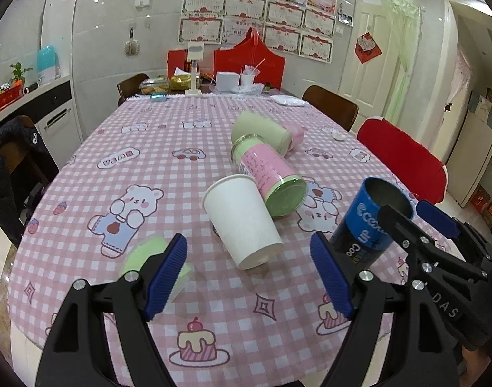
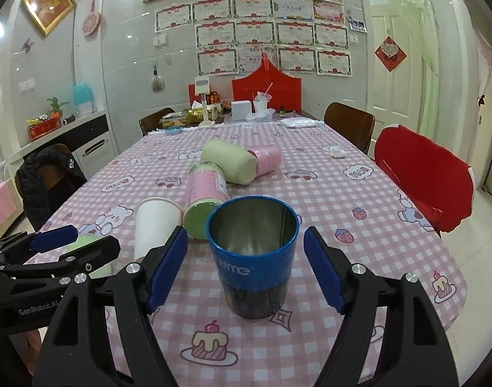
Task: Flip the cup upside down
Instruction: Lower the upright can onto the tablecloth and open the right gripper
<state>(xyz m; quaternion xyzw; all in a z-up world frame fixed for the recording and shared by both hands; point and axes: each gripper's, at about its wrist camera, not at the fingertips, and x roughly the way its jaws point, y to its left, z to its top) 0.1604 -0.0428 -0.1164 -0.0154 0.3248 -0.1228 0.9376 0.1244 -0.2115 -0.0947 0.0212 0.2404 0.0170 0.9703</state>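
A blue and black metal cup (image 2: 254, 258) stands upright, mouth up, on the pink checked tablecloth (image 2: 342, 193). My right gripper (image 2: 246, 269) is open with its blue pads either side of the cup, not touching it. In the left wrist view the cup (image 1: 368, 222) stands at the right with the right gripper (image 1: 416, 216) around it. My left gripper (image 1: 250, 277) is open and empty, just in front of a white paper cup (image 1: 242, 221) lying on its side.
A pink and green can (image 1: 271, 177) lies on its side behind the paper cup, with a pale green cup (image 1: 262, 132) and a pink cup behind it. A green lid (image 1: 149, 254) lies by the left finger. Chairs (image 1: 403, 158) line the table's right side; clutter sits at the far end.
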